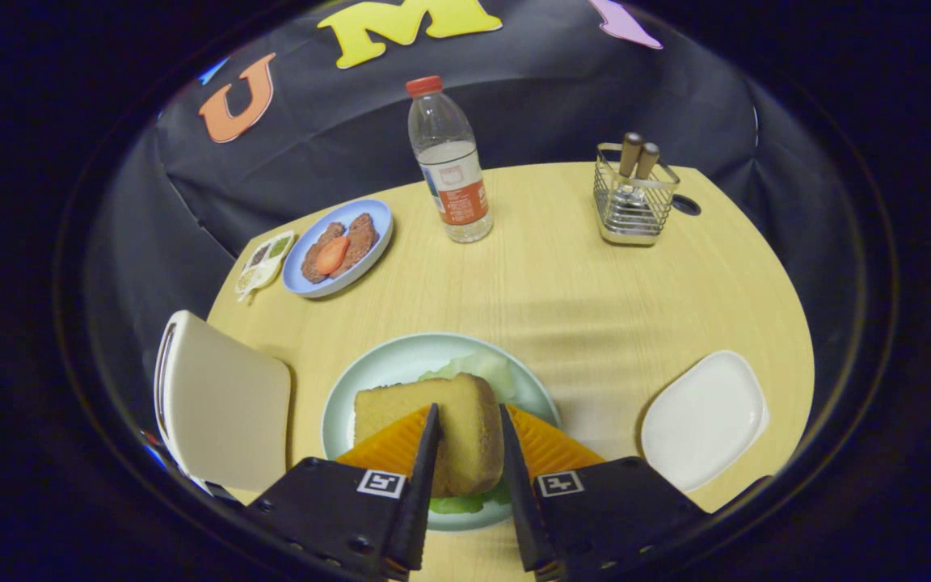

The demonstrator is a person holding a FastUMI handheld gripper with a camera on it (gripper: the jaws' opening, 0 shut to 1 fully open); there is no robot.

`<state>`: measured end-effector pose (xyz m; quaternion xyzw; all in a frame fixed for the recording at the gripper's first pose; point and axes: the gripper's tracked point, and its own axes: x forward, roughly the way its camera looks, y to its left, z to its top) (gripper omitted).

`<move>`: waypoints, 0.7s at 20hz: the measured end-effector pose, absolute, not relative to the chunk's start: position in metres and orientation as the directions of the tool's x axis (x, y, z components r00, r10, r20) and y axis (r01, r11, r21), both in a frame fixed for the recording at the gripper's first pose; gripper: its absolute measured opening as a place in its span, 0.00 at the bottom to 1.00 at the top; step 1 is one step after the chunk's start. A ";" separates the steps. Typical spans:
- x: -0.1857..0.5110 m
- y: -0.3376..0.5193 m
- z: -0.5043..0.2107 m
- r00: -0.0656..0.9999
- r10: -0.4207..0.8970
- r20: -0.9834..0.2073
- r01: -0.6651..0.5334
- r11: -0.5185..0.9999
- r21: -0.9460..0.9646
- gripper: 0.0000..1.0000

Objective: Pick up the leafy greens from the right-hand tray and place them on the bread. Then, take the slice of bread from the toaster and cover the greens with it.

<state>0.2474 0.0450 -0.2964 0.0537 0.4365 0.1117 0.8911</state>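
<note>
The gripper (469, 453) is clenched on the bread (433, 428), both fingers pressing its crust sides, over the plate (377, 364); greens (478, 370) peek out at 12 o'clock and underneath. Bread looks light, soft and crushable, so hold gently by the firmer crusts. The emptied tray (704, 420) sits at 3 o'clock.

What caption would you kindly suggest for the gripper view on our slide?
Hand-held gripper holds a bread slice between its fingers over leafy greens on a pale green plate.
</note>
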 end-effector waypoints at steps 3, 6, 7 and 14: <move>0.251 0.035 -0.293 0.623 0.211 -0.753 -0.168 0.977 0.134 0.53; 0.241 0.034 -0.285 0.632 0.225 -0.742 -0.195 0.972 0.129 0.57; 0.236 0.032 -0.279 0.637 0.224 -0.737 -0.203 0.972 0.120 0.61; 0.176 0.023 -0.223 0.743 0.150 -0.652 -0.157 0.986 0.049 0.79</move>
